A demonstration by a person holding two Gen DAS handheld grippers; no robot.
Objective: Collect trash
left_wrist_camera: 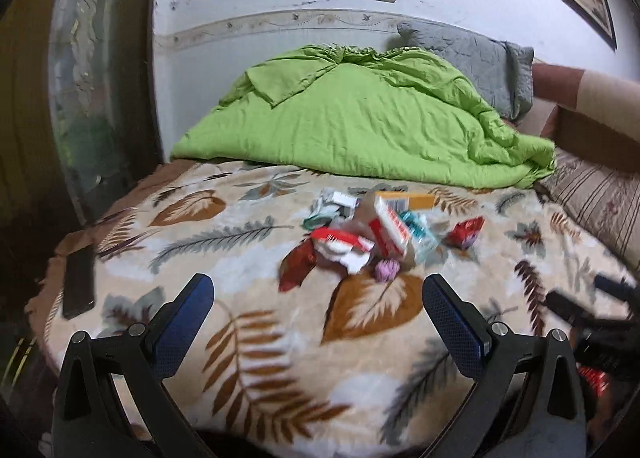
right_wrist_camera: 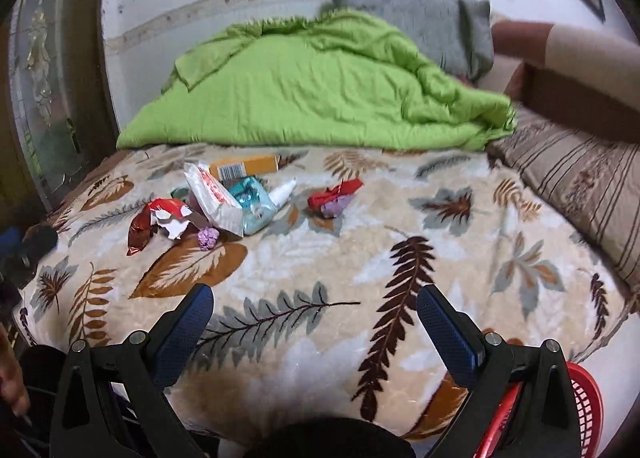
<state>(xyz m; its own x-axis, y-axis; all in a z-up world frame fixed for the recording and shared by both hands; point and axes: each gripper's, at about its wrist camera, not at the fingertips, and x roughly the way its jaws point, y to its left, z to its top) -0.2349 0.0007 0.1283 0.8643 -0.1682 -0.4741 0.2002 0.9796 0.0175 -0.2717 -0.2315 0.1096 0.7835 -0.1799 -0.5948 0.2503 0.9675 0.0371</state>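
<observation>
- Trash [left_wrist_camera: 360, 234]: one loose heap on the leaf-print blanket [left_wrist_camera: 248, 358], mid-bed, well ahead of both grippers. Nothing picked yet, by the look of it.
- Left gripper [left_wrist_camera: 318, 294]: jaws spread wide, nothing between them, hovering over the near edge of the bed. It's aimed almost straight at the heap, so I'd guess it goes first.
- Right gripper [right_wrist_camera: 314, 304]: jaws also released and empty, over bare blanket, with the heap up and to its left.
- Red basket [right_wrist_camera: 588, 410]: low at the right gripper's side, off the bed edge. Likely the drop bin, which makes the right hand the natural carrier.
- Heap contents: red wrapper [right_wrist_camera: 140, 232], torn white-red packet [right_wrist_camera: 212, 197], teal pack [right_wrist_camera: 254, 203], orange box [right_wrist_camera: 248, 166] at the back, small purple wad [right_wrist_camera: 209, 238] at the near edge.
- One stray: red-purple wrapper [right_wrist_camera: 334, 197] sits apart to the right of the heap, nearest the right gripper's line.
- Dark flat item [left_wrist_camera: 78, 286] lies at the blanket's left edge; can't tell what it is.
- Behind it all: green duvet [left_wrist_camera: 360, 113] bunched at the head of the bed, clear of the trash, so no obstruction.
</observation>
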